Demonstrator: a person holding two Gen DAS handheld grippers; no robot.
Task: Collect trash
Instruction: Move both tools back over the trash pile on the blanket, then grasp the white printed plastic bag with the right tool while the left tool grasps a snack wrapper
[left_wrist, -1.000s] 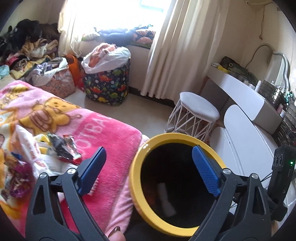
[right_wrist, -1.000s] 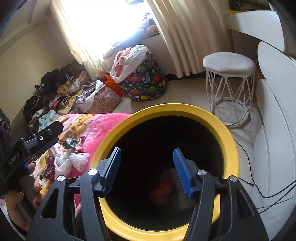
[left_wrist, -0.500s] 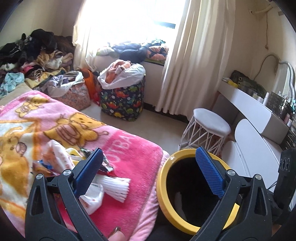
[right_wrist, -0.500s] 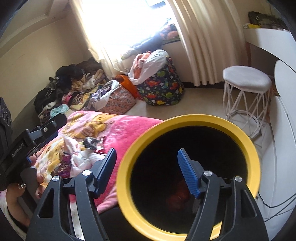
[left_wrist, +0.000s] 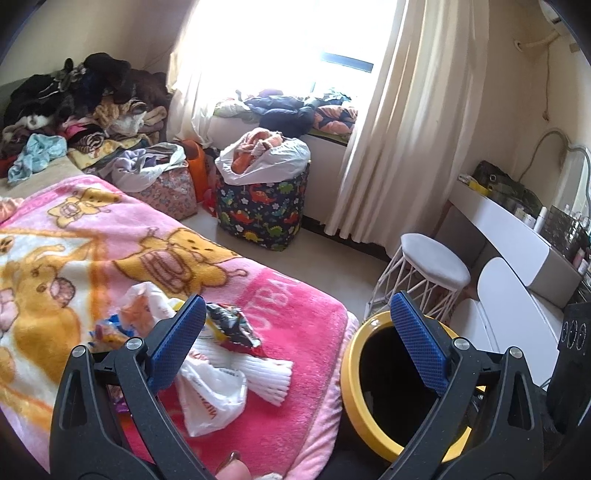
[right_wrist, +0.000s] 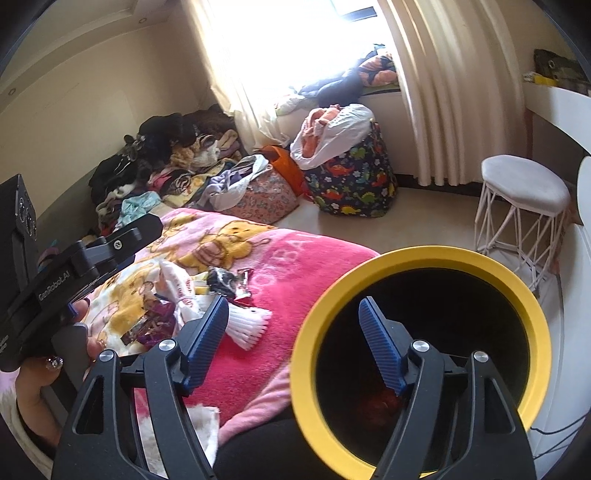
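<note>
Trash: a loose heap of wrappers on the pink cartoon blanket (left_wrist: 288, 317), lower left of centre in both views. Items we can list: one crumpled black-and-silver snack wrapper (left_wrist: 231, 325), one white plastic bag with red print (left_wrist: 212, 391), one white pleated paper piece (left_wrist: 264, 369), one purple foil wrapper (right_wrist: 153, 325). Smaller scraps beneath are too tangled to tell apart.

Receptacle: yellow-rimmed bin (right_wrist: 417, 258) with a dark interior, standing just beside the blanket's edge, at lower right of both frames.

Left gripper (left_wrist: 295, 339): we hold its tongs wide, with nothing between the blue pads; the heap lies beyond its left finger.

Right gripper (right_wrist: 295, 339): tongs wide and empty. They have just been opening, and its right finger sits over the bin mouth.

Progress, as we judge it: partly done. Something reddish lies at the bin's bottom, so some trash appears collected already. The whole heap on the blanket is left, and neither gripper has anything in hand. We reckon the next pick is the topmost snack wrapper.

View differences: the right wrist view looks down into the bin to the reddish item, and shows the left gripper's body and the hand (right_wrist: 40, 373) holding it at far left. The left wrist view shows only darkness in the bin, but gives the white bag and pleated paper in full, plus a dressing table (left_wrist: 517, 229) at right.
</note>
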